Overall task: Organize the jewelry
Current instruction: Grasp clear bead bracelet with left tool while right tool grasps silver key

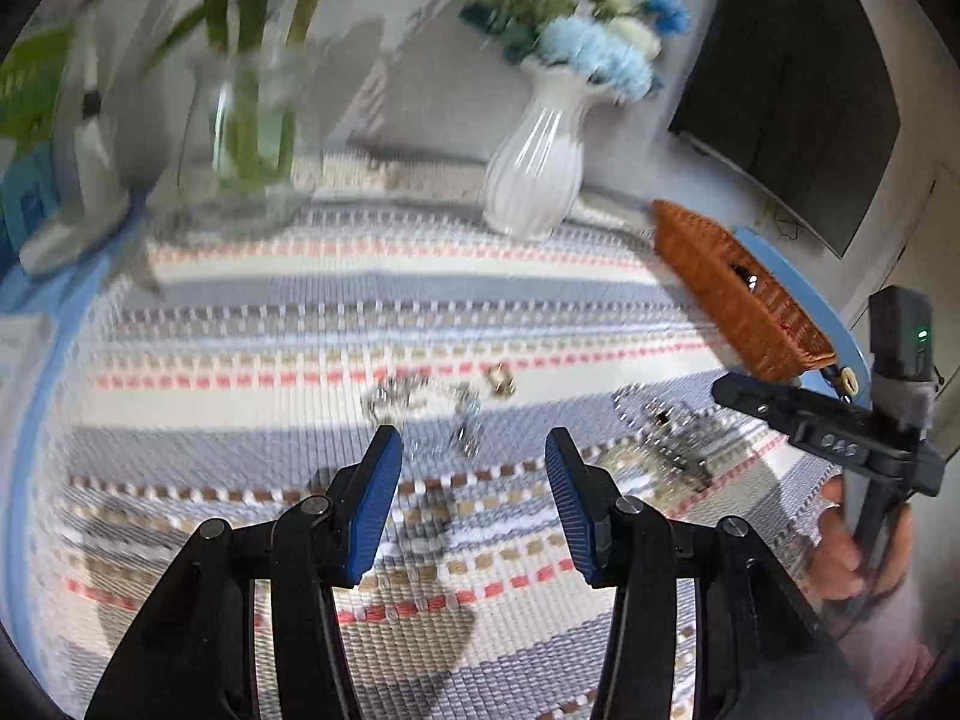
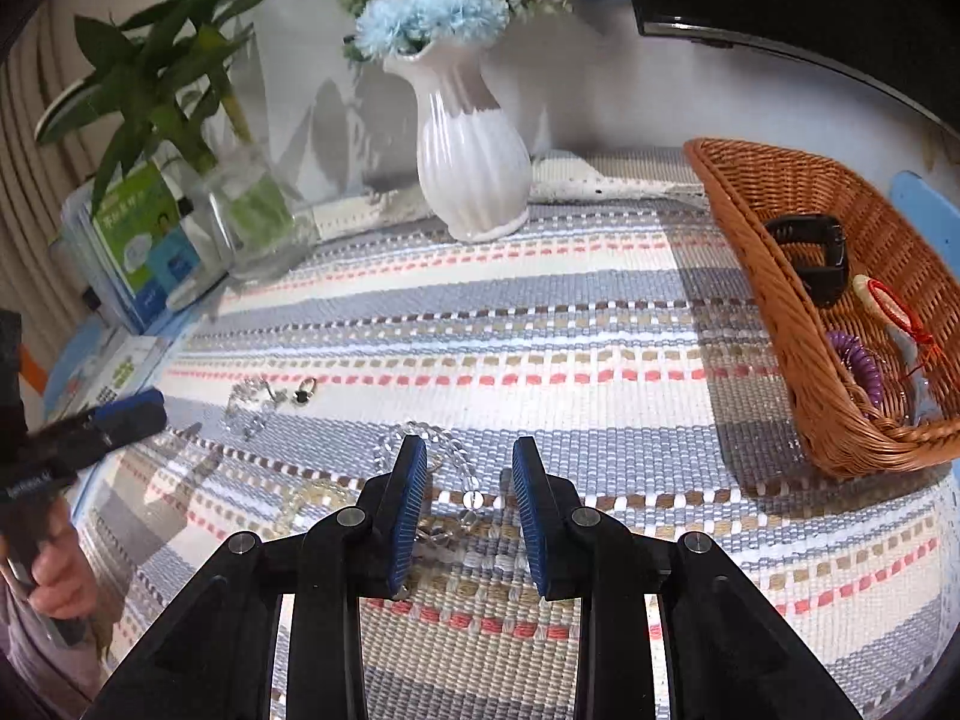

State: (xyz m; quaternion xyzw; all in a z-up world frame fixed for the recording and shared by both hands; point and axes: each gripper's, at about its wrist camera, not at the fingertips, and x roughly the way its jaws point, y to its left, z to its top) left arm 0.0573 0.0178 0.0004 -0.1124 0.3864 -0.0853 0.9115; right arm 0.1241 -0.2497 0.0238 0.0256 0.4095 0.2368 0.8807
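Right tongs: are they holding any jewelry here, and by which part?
Nothing is held. The right tongs are open over the clear bead bracelet, which lies on the mat. The left tongs are open and empty too.

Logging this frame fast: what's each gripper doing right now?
Left gripper: open, holding nothing, above the clear jewelry.
Right gripper: open, holding nothing, over the clear bead bracelet.

Cloth (image 2: 540, 324) grey-white-pink striped; basket (image 2: 774, 300) orange-brown; vase (image 2: 474, 168) white; bracelet (image 2: 432, 450) seemingly clear.
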